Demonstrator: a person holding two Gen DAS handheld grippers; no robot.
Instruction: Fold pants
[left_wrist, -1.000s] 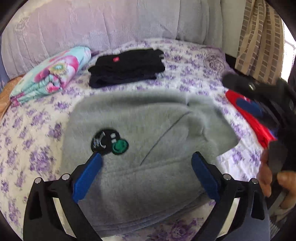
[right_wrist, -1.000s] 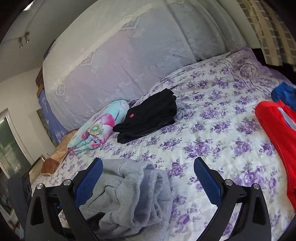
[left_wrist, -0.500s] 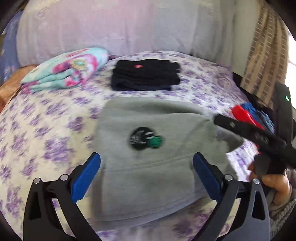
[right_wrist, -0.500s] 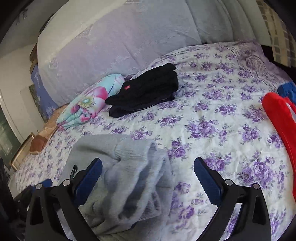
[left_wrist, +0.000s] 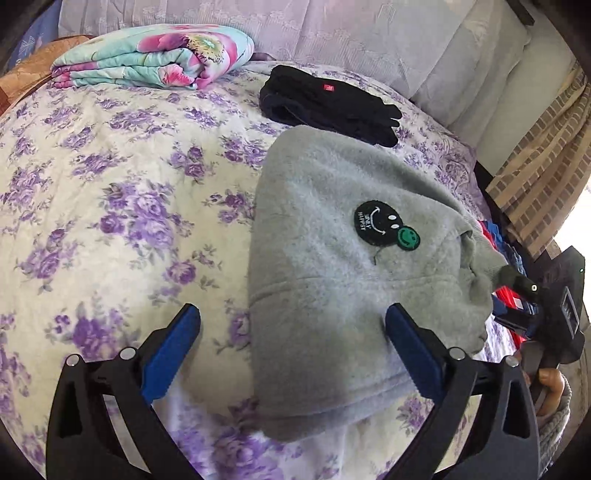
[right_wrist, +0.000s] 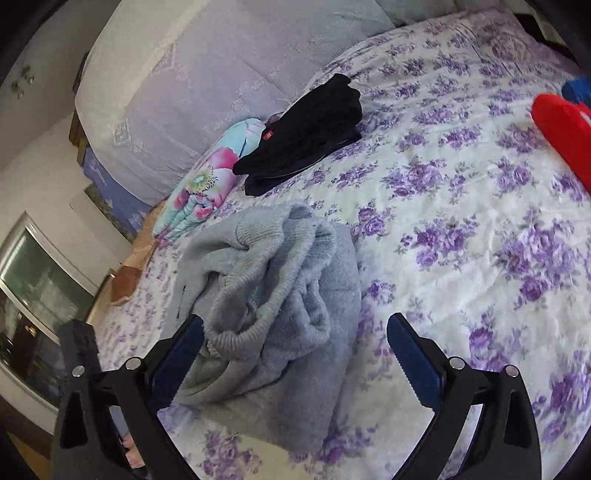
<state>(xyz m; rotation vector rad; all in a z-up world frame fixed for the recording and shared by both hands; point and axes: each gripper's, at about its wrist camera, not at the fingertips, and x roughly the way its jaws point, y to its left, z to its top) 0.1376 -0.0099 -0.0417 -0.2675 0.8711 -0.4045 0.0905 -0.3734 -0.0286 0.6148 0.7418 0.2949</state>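
The grey fleece pants (left_wrist: 332, 266) lie folded on the flowered bedspread (left_wrist: 110, 206), with a black and green smiley patch (left_wrist: 384, 229) on top. My left gripper (left_wrist: 291, 343) is open and empty, its right finger resting over the pants' near edge. My right gripper (right_wrist: 295, 354) is open and empty, its jaws straddling the bunched ribbed cuff end of the pants (right_wrist: 273, 280). The right gripper also shows at the right edge of the left wrist view (left_wrist: 532, 295), beside the pants.
Folded black pants (left_wrist: 325, 103) lie behind the grey ones. A flowered folded blanket (left_wrist: 155, 59) sits at the back left. Red and blue clothes (right_wrist: 565, 129) lie at the right. A padded headboard (right_wrist: 221, 74) stands behind the bed.
My left gripper has swung left, so the grey pants now sit right of centre. My right gripper has moved in closer over the bunched cuff end.
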